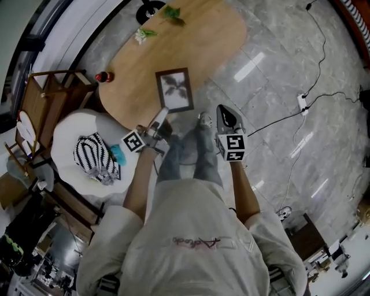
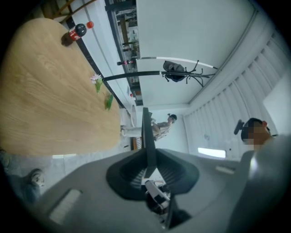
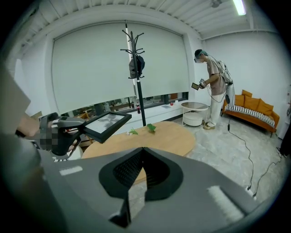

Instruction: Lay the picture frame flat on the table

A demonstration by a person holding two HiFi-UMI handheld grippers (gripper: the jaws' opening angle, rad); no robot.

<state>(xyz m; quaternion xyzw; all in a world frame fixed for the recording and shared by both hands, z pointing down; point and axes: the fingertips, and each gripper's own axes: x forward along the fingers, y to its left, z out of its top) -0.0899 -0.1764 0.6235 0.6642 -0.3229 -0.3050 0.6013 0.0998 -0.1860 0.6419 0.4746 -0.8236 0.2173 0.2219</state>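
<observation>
The picture frame (image 1: 174,89), dark-edged with a grey plant print, hangs roughly level above the near end of the oval wooden table (image 1: 144,63). My left gripper (image 1: 161,115) is shut on its near edge. In the left gripper view the frame (image 2: 146,132) shows as a thin dark strip pinched between the jaws of the left gripper (image 2: 147,157). The right gripper view shows the frame (image 3: 105,124) tilted slightly over the table (image 3: 163,136), held from the left. My right gripper (image 1: 226,117) floats beside the table's edge, over the floor, shut and empty (image 3: 143,150).
On the table lie a small dark bottle with a red cap (image 1: 104,76), a white flower sprig (image 1: 141,34) and green leaves (image 1: 172,13). A white armchair with a striped cushion (image 1: 95,156) stands at my left. A coat stand (image 3: 135,68), another person (image 3: 213,86) and cables (image 1: 312,98) are about.
</observation>
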